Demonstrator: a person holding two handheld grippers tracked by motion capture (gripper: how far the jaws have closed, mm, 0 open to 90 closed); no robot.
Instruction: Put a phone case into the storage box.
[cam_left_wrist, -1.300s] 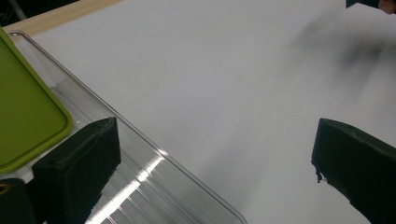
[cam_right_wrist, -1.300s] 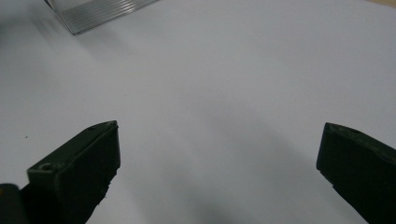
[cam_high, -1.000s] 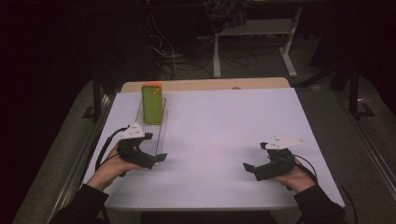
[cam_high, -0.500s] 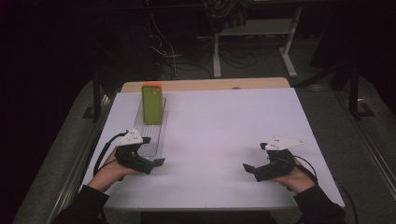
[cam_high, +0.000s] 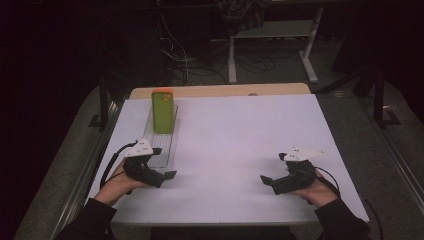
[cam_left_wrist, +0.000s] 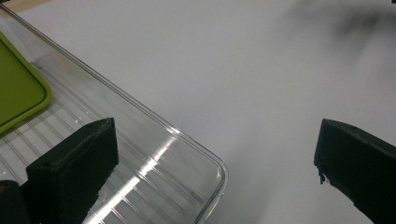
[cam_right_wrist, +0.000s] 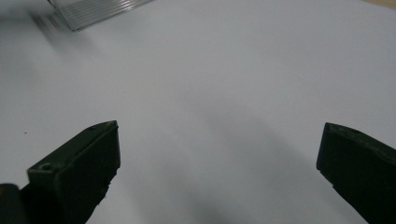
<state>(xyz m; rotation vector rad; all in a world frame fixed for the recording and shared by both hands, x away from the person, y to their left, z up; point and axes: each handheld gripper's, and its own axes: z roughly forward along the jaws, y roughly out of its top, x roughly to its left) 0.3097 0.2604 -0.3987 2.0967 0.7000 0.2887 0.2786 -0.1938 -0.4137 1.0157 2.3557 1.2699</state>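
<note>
High view: clear ribbed plastic tray (cam_high: 161, 145) lies along the white table (cam_high: 240, 135) left side, green rectangular phone case (cam_high: 163, 112) at its far end. Left tool (cam_high: 167, 176), jaws spread, sits at the tray's near corner. Right tool (cam_high: 266, 180), spread, well apart.

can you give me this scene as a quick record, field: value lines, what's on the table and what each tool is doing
surface: white table
tray: clear plastic tray along the table's left side, lying flat
phone: green phone with an orange edge at the far end of the tray
left tool: left tool open, at the tray's near end, one jaw over the tray's corner, holding nothing
right tool: right tool open, low over bare table at the right, holding nothing
contact: cannot tell whether the left tool touches the tray
</note>
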